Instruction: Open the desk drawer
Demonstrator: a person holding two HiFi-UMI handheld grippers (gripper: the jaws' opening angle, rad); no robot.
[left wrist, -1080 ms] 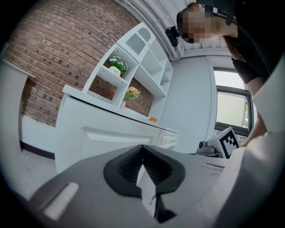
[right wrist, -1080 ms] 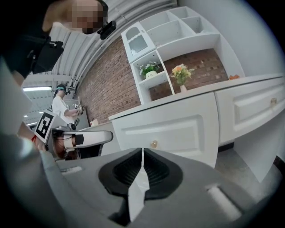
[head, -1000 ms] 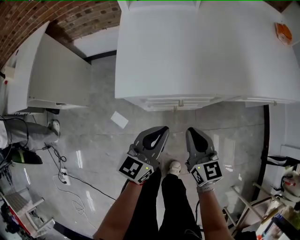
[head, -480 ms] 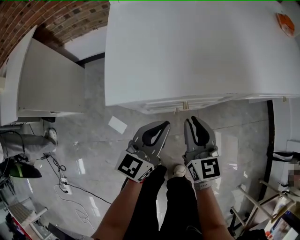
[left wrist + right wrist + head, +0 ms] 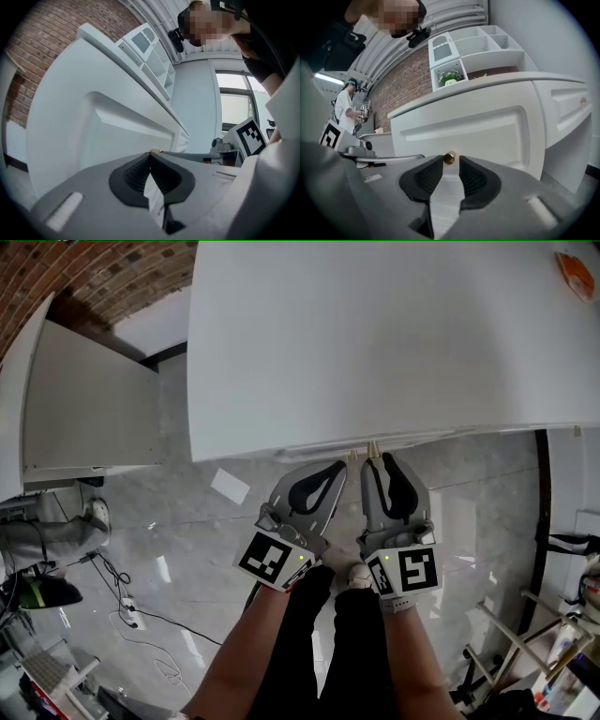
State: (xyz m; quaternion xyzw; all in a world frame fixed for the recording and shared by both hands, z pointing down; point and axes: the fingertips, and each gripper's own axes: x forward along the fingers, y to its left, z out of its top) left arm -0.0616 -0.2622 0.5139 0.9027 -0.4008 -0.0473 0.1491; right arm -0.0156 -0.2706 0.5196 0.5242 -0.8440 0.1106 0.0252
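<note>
So both grippers have closed in on the drawer [image 5: 487, 126] since a second ago, and its white front fills each gripper view now. Right gripper [image 5: 450, 161] jaws were together — they've just been opening and stand apart, with the brass knob [image 5: 449, 158] between the tips, not pinched. Left gripper [image 5: 150, 154] jaws are still together, empty — just beside the right one, under the tabletop [image 5: 375, 334] edge.

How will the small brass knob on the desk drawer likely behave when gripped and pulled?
The knob looks like polished, rounded metal, so it may slip unless squeezed squarely. It is probably rigid, not fragile. The drawer front behind it is broad, so expect some resistance, then a straight slide.
</note>
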